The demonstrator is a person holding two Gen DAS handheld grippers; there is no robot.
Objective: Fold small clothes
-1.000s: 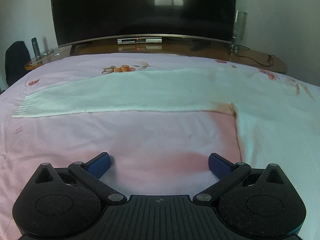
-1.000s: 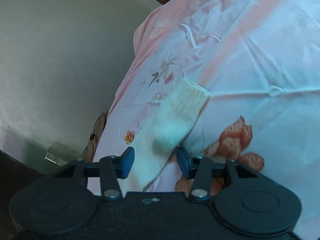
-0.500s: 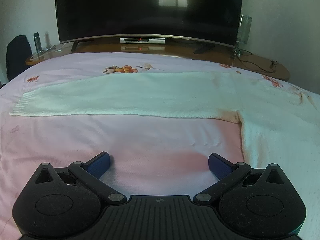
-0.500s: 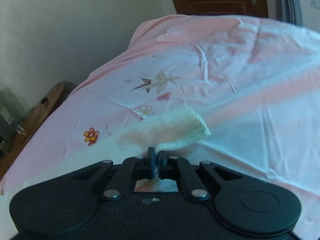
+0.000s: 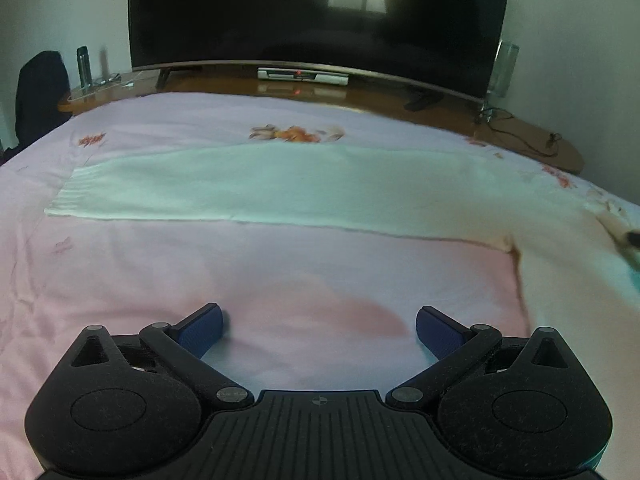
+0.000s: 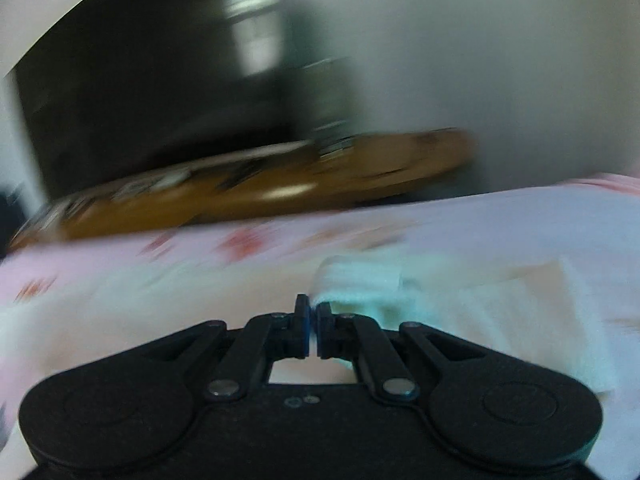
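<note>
A white knitted sweater lies on the pink bedspread. In the left wrist view its long sleeve stretches flat across the bed, cuff at the left, and its body fills the right side. My left gripper hovers open over bare bedspread in front of the sleeve, holding nothing. In the blurred right wrist view my right gripper is shut on the sweater's other sleeve cuff, which trails to the right of the fingers above the bed.
A large dark television stands on a wooden bench beyond the bed's far edge. A glass sits at the bench's right end, a bottle and a dark chair at the left. A cable lies on the bench.
My right gripper closed on the sleeve cuff, then swung round with it until the television came into its view. My left gripper shifted slightly and stayed open.
</note>
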